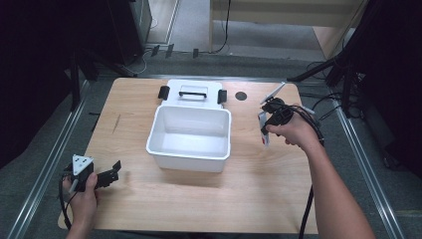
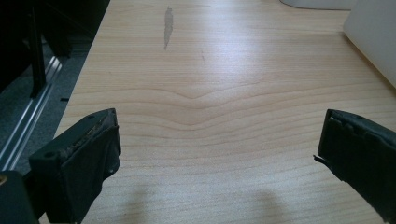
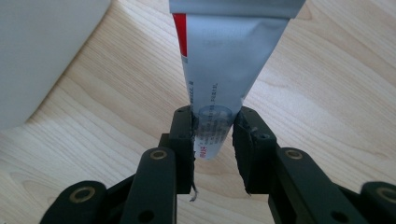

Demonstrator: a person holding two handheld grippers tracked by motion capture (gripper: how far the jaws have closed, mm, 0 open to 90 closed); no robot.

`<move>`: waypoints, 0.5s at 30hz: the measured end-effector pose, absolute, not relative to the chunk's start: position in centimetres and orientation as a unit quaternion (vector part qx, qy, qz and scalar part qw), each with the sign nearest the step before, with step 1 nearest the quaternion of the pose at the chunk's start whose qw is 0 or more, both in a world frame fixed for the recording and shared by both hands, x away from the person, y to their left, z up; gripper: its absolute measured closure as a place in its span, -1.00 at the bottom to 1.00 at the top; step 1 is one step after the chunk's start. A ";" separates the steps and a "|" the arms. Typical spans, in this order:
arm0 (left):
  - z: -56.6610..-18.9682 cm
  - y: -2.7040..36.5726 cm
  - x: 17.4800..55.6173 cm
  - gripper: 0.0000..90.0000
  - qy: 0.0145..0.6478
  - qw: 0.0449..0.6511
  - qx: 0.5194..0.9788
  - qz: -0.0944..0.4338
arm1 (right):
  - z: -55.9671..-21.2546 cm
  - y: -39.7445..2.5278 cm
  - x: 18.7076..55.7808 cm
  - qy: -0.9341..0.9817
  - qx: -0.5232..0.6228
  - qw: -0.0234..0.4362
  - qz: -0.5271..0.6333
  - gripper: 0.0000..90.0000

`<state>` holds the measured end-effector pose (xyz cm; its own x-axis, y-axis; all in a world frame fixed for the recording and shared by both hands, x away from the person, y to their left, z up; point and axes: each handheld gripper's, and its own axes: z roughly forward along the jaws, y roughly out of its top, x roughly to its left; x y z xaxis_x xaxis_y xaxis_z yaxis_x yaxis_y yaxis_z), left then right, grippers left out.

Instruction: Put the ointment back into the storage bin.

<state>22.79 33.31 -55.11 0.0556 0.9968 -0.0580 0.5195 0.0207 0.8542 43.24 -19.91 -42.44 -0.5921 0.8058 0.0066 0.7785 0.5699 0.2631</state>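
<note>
Tube (image 3: 219, 70), grey with a red stripe, pinched by its narrow end in my right claw (image 3: 214, 135), held just right of the white box (image 1: 190, 134) above the desk (image 1: 149, 209). Box open, lid flipped back. Step in hand, as I judge it: carrying the tube to the box. Next: swing left over the rim, then release. Left claw (image 2: 217, 140) spread wide, holding nothing, low over the desk's near-left corner.

Lighting's pretty even from overhead, the tabletop (image 1: 199, 199) is bright but the room around it goes nearly black. Soft shadow under the white bin (image 1: 191, 134) toward the near edge. Left gripper view has a pale glare streak across the wood. Right gripper view: tube (image 3: 219, 70) slightly soft up close, everything a bit low-res.
</note>
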 end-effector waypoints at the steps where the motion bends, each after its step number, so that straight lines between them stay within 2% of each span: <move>1: -55.1 33.3 22.8 -1.00 0.608 0.374 0.623 0.319 | -42.0 -19.7 43.2 0.884 0.446 0.059 0.123 0.59; 15: -55.1 33.3 22.8 -1.00 0.608 0.374 0.623 0.319 | -38.2 -17.7 42.7 0.894 0.417 0.067 0.148 0.59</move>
<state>22.79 33.30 -55.11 0.0562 0.9967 -0.0580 0.5192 0.0204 0.8544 42.66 -17.74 -38.24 -0.6427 0.7661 0.0032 0.7262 0.6078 0.3213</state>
